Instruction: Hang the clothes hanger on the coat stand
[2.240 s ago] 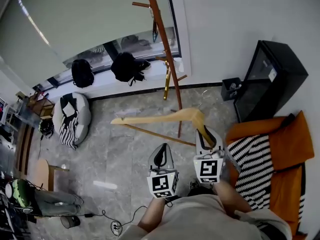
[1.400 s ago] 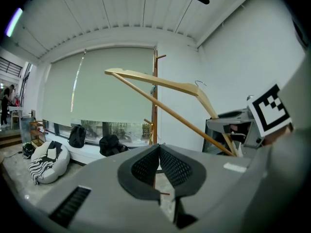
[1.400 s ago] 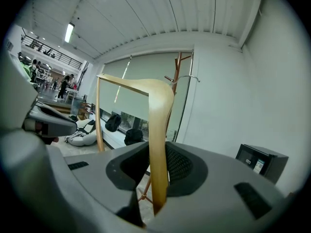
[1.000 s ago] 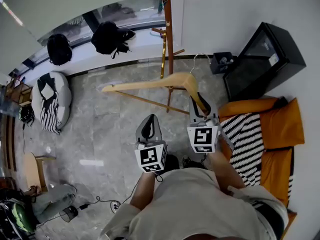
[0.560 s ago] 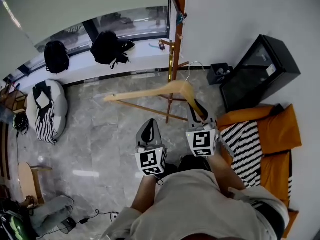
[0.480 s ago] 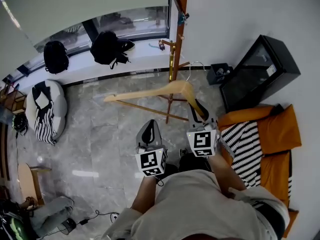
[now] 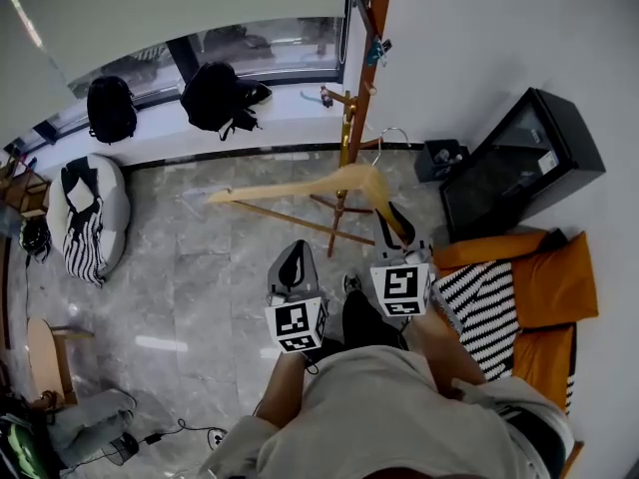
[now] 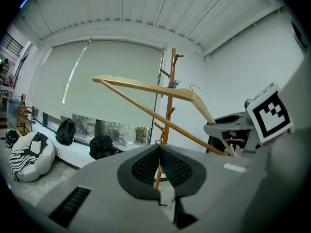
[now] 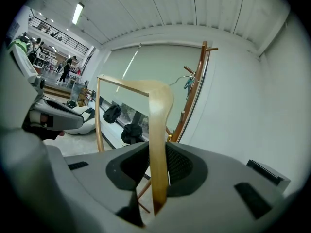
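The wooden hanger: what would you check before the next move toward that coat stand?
1. Right gripper clamped on the hanger: ok, jaws closed on one arm.
2. Left gripper out of the way: ok, shut, empty, clear of the hanger.
3. Metal hook unobstructed: ok.
4. Bare peg on the coat stand: ok, at the top.
5. Hook on a peg: not ok, apart from the stand.

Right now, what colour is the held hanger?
The hanger is pale natural wood; best seen in the head view.
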`<state>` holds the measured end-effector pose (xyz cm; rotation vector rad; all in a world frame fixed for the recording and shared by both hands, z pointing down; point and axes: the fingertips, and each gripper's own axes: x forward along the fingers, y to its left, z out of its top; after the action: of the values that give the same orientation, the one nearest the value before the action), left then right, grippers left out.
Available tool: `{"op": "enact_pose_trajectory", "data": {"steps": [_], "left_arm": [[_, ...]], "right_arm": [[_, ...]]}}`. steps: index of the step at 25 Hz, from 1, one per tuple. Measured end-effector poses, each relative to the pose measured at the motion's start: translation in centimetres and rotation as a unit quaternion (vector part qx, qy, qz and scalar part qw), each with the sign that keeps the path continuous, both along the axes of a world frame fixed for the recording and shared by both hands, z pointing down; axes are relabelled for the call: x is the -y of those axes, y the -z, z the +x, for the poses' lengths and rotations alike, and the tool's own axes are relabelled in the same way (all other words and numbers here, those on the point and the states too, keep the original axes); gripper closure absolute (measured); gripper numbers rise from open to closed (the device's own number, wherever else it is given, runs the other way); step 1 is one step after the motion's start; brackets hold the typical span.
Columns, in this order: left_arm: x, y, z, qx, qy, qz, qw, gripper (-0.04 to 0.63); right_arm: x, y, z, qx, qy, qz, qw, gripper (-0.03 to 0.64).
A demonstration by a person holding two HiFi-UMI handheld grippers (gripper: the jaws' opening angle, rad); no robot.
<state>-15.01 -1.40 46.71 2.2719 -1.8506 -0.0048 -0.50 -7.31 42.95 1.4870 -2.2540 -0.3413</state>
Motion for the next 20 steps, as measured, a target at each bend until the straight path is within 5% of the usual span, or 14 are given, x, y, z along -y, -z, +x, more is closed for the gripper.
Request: {"op": "enact_pose_trajectory", "data": {"steps": [20], "left_arm": [[8.6,0.4,4.6,0.033,-0.035,-0.017,0.9987,0.584]], "right_arm": [[8.0,0.2,1.7,-0.016,0.014,-0.009,1.000,0.532]]}}
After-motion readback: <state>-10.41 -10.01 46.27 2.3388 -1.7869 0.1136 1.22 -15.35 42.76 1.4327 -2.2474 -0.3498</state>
